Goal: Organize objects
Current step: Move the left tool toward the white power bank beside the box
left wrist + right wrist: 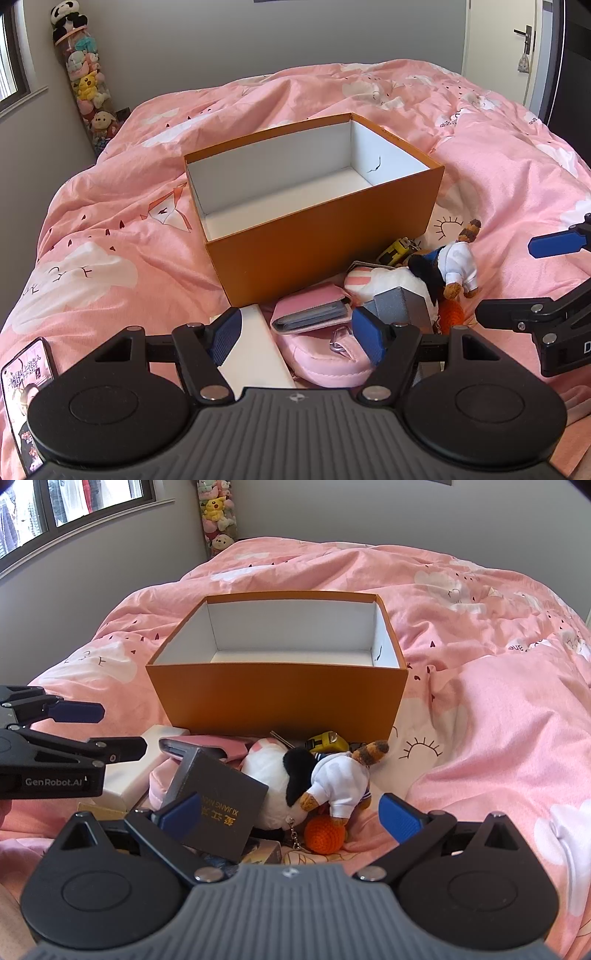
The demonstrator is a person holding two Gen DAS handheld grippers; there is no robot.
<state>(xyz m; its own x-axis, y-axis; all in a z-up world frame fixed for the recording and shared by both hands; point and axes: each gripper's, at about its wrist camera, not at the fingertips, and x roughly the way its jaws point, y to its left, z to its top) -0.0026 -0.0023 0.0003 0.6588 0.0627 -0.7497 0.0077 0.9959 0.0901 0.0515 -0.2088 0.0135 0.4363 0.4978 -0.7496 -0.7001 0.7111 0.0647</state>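
An empty orange box (pixel 325 229) with a white inside stands open on the pink bed (pixel 277 698). A pile lies in front of it: a white flat box (pixel 255 354), a pink wallet (pixel 314 312), a pink pouch (pixel 325 365), a grey box (pixel 218 805), a white plush (pixel 269 775), a bear in a white shirt (pixel 340 779), an orange ball (pixel 327 834), a yellow tape measure (pixel 327 740). My left gripper (pixel 297 338) is open over the wallet and pouch. My right gripper (pixel 290 816) is open over the grey box and bear.
A phone (pixel 26 387) lies on the pink duvet (pixel 110 229) at the near left. A tall tube of plush toys (pixel 86 81) stands in the far corner by the window. A door (pixel 517 48) is at the far right.
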